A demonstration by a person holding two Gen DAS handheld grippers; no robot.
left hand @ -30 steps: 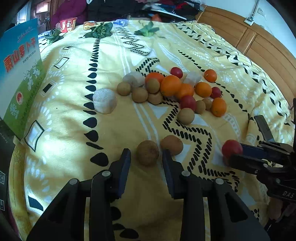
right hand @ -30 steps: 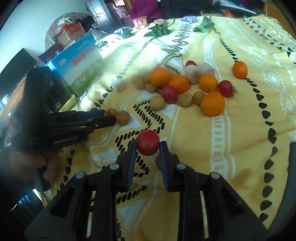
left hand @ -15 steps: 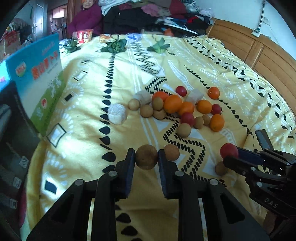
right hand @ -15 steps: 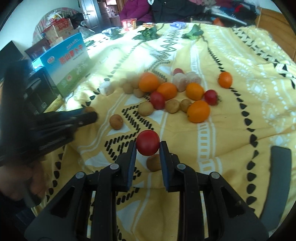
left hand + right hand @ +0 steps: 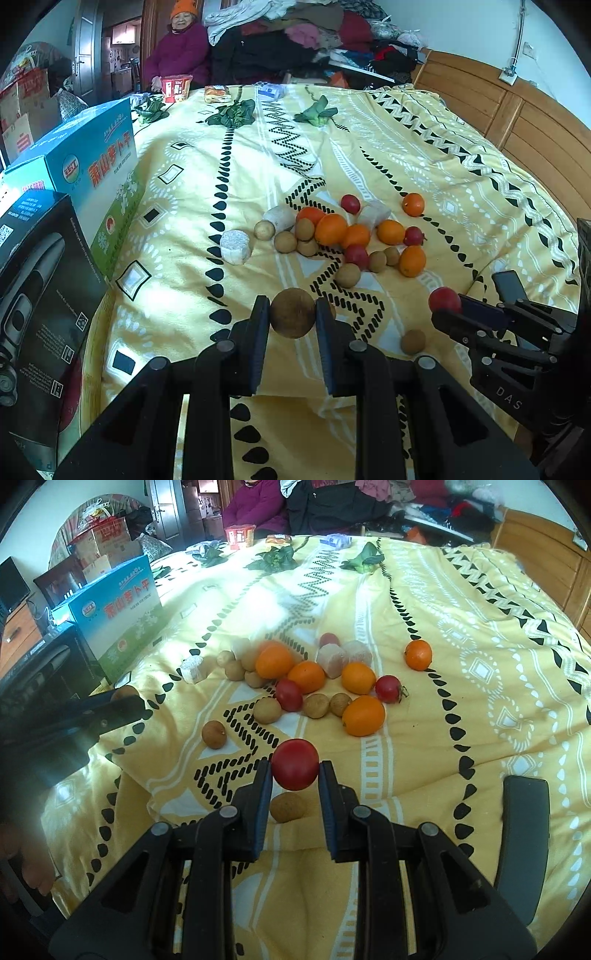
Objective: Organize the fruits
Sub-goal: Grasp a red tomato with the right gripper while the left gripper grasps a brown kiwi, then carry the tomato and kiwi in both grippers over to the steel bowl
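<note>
While my left gripper [image 5: 292,314] pinches a brown longan [image 5: 293,313] and my right gripper [image 5: 294,771] clamps a red tomato [image 5: 295,764] above the yellow bedspread [image 5: 480,664], both round fruits could squirt free and roll off the bed's edge.

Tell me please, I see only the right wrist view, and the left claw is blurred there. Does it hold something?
Observer: Yes. The left claw is shut on a round brown fruit, with both pads pressing on it.
Operator: Thank you. Beside the blue box I see only a dark shape. What is it?
Observer: It is a black box with a picture of an electric shaver printed on it. It stands right next to the blue box.
</note>
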